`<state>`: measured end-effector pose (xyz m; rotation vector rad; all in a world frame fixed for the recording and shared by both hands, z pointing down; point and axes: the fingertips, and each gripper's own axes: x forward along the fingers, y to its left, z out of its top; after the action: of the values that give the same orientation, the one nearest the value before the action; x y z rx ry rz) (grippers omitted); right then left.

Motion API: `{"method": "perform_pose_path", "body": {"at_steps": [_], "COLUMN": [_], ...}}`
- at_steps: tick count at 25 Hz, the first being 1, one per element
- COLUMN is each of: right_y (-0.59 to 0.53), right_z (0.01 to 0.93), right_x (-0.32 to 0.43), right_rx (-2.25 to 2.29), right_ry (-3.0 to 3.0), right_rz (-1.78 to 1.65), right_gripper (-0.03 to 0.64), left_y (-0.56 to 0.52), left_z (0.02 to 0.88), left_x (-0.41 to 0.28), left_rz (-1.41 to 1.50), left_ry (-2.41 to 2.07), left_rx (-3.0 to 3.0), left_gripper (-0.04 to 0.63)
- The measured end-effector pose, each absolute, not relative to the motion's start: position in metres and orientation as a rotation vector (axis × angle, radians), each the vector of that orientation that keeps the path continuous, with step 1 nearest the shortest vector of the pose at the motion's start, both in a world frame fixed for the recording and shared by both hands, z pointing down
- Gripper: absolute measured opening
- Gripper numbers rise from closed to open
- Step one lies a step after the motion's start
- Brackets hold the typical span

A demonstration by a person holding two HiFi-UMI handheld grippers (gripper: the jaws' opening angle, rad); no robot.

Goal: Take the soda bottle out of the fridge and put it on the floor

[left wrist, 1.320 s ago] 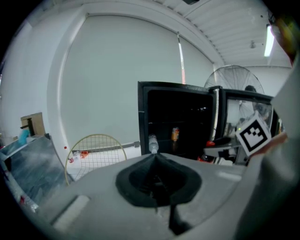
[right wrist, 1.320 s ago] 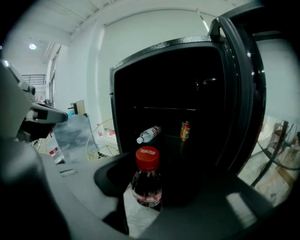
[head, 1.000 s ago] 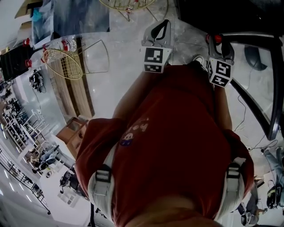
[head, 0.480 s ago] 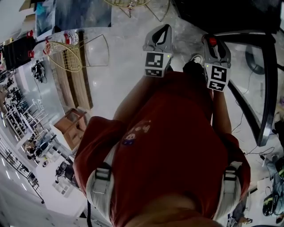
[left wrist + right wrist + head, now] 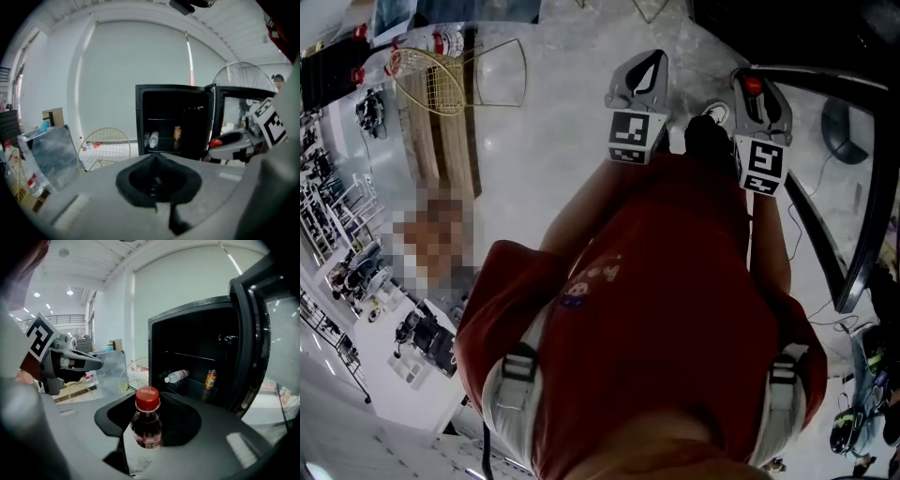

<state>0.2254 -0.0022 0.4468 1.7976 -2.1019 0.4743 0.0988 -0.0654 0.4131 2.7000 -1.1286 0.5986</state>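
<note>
Holding soda bottle (image 5: 147, 427) clenched in right tongs (image 5: 149, 404), outside open fridge (image 5: 197, 329) | keeping left tongs (image 5: 156, 157) closed, empty | drifting both slightly since a second ago | next: lowering to floor (image 5: 553, 150).

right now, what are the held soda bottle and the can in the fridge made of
Soda bottle: looks like clear glossy plastic, dark drink showing through; red cap looks like opaque plastic. Can on the fridge shelf: probably printed metal, orange, slightly shiny, too small to confirm.
</note>
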Motion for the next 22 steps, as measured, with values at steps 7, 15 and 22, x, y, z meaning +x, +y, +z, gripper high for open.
{"method": "perform_pose_path", "body": {"at_steps": [7,15,22], "right_y": [-0.006,-0.013,-0.016], "right_z": [0.442,0.451,0.459], "right_x": [0.156,0.071,0.045], "right_rx": [1.744,1.685,1.554], "right_ry": [-2.149,-2.165,-2.231], "right_rz": [0.498,0.514,0.476], "right_gripper": [0.153,0.153,0.153], "left_y": [-0.065,-0.057,-0.046], "left_z": [0.409,0.416,0.436], "left_x": [0.015,-0.092,-0.134], "left_rz": [0.505,0.5,0.533], "left_ry": [-1.248,-1.349,-1.485], "left_rx": [2.621,2.573,2.459], "left_gripper": [0.0,0.0,0.0]}}
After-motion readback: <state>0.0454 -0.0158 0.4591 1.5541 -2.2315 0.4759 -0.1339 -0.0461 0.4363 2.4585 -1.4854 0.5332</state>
